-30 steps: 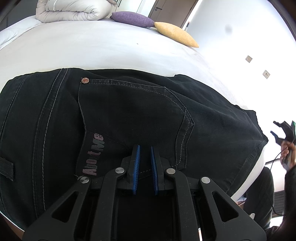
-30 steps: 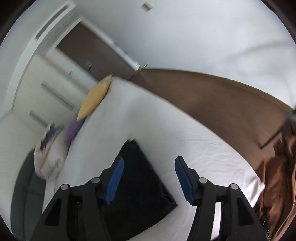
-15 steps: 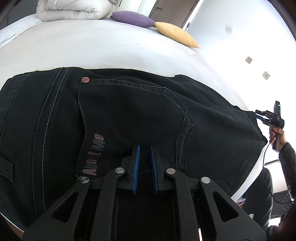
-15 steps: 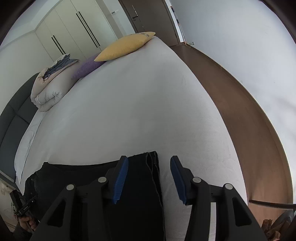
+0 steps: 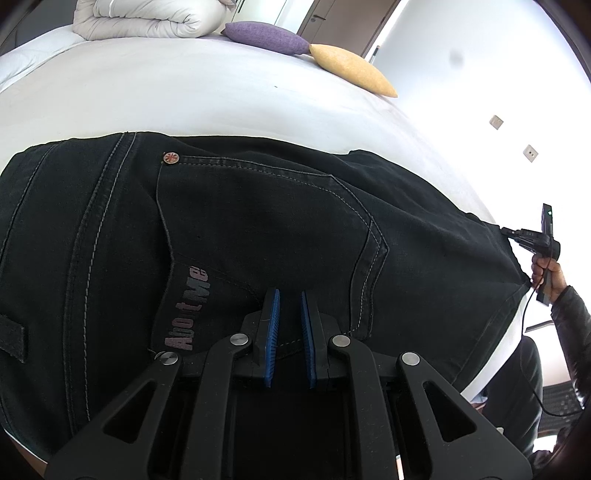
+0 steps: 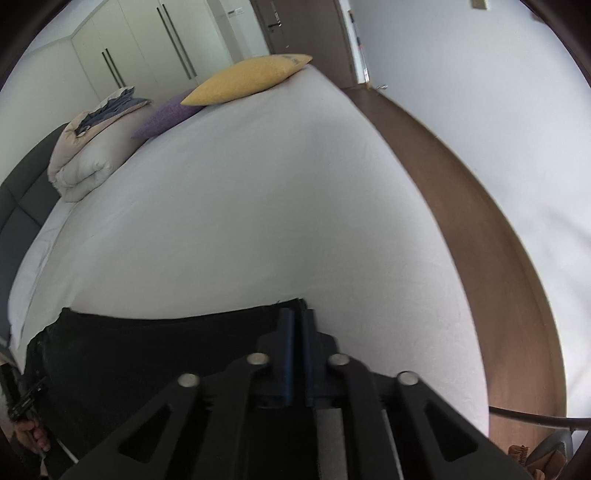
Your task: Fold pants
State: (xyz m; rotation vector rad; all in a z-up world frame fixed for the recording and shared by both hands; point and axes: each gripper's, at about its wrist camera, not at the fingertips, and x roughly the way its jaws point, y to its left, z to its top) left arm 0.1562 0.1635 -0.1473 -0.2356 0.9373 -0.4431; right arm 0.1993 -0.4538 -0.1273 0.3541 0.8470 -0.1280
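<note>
pants [image 5: 258,229] on bed [image 5: 184,92], both jaws clamping fabric.

The pants [image 5: 258,240] lie flat across the near edge of the bed [image 5: 184,96]. The left claw [image 5: 289,325] sits on their near waist end, the right claw [image 5: 517,234] at their far right corner. At the bed's far end, a folded duvet [image 5: 147,18] lies left, with two cushions [image 5: 306,48] to its right.
</note>
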